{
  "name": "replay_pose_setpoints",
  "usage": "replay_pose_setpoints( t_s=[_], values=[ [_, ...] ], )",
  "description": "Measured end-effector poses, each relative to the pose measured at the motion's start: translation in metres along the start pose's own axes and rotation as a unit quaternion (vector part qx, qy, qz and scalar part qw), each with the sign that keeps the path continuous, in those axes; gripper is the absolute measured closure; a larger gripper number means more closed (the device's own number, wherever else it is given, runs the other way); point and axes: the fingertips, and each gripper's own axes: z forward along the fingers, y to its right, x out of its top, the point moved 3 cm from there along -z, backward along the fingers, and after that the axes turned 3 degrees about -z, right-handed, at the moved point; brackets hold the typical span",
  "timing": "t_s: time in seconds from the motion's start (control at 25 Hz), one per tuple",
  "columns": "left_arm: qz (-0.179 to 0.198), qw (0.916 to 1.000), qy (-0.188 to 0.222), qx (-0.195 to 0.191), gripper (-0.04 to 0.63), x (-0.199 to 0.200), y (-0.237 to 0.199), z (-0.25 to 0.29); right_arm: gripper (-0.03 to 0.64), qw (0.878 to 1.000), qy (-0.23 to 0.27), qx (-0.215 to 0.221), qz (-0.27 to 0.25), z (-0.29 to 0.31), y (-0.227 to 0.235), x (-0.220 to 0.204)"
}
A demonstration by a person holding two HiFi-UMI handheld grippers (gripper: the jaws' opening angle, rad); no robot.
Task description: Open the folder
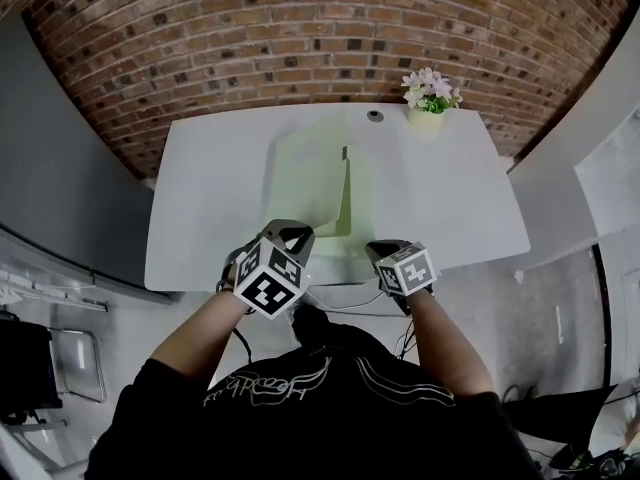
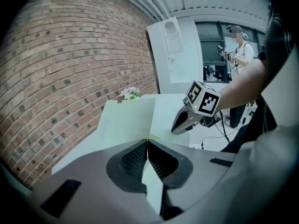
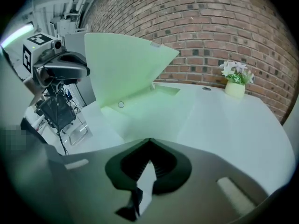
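A pale green folder (image 1: 305, 173) lies on the white table (image 1: 215, 203) with its cover lifted. My left gripper (image 1: 288, 236) is at the folder's near edge, shut on the cover's edge (image 2: 128, 118), which runs straight out of the jaws (image 2: 147, 141). In the right gripper view the raised cover (image 3: 121, 64) stands up at the left, held by the left gripper (image 3: 70, 69), and the base sheet (image 3: 145, 104) lies flat with a round snap (image 3: 121, 104). My right gripper (image 1: 383, 252) hovers at the table's front edge, right of the folder, jaws shut (image 3: 149, 140) with nothing seen gripped.
A small pot of pale flowers (image 1: 428, 98) stands at the table's far right near the brick wall (image 1: 300, 38). A round cable hole (image 1: 375, 115) is beside it. A grey panel (image 1: 50, 168) is on the left. A person (image 2: 238, 45) stands far behind.
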Motion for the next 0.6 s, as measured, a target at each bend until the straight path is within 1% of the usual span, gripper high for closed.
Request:
replay_pose_setpoints(
  t_s=[0.2,0.32,0.48,0.6],
  values=[
    [-0.026,0.9993,0.004,0.027,0.588,-0.011,-0.013,-0.019,0.614,1.000,0.003,0.004,0.007,0.001,0.001,-0.001],
    [-0.047,0.9977,0.012,0.046,0.589,-0.019,-0.024,-0.030,0.614,1.000,0.008,0.001,0.006,0.001,0.003,-0.001],
    [-0.085,0.9930,0.025,0.078,0.589,-0.033,-0.038,-0.045,0.614,1.000,0.009,-0.002,0.008,0.001,0.003,-0.001],
    [-0.107,0.9893,0.029,0.095,0.590,-0.045,-0.047,-0.054,0.614,1.000,0.007,-0.001,0.007,0.002,0.003,-0.003]
  ],
)
